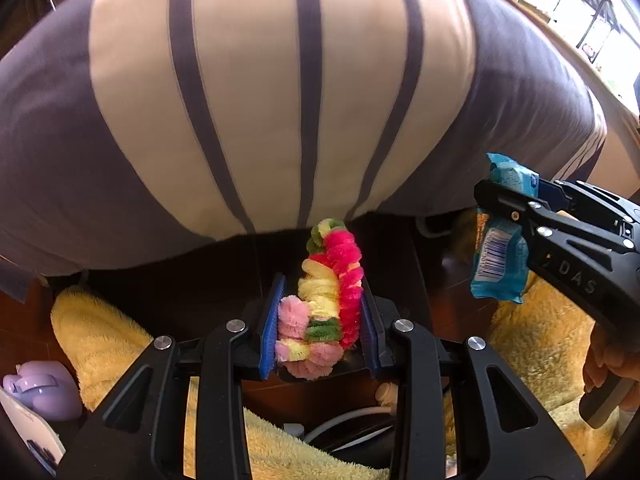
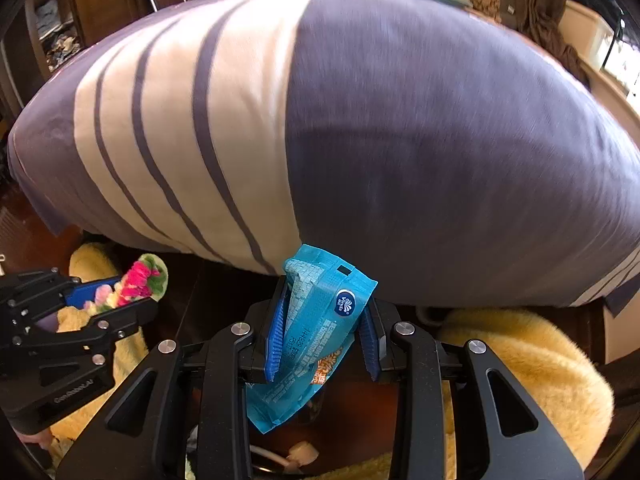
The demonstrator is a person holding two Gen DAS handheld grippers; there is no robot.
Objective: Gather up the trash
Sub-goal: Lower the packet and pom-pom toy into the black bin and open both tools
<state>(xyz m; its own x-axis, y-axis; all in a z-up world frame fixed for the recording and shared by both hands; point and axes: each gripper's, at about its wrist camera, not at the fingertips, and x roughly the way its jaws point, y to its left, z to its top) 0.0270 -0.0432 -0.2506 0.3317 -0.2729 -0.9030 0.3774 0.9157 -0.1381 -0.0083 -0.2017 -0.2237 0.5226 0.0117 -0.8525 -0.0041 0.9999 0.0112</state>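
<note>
Dark wooden floor (image 1: 452, 300) carries the bed (image 1: 280, 100) (striped cover); yellow fluffy rug (image 2: 520, 360) lies on it.

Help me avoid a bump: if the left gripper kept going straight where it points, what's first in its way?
Probably the grey-and-cream striped bedcover, just beyond the fuzzy multicoloured pipe-cleaner bundle the left gripper holds; depth is unclear.

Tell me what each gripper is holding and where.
Left gripper: fuzzy multicolored garland, lower end. Right gripper: blue snack wrapper, around its middle.
</note>
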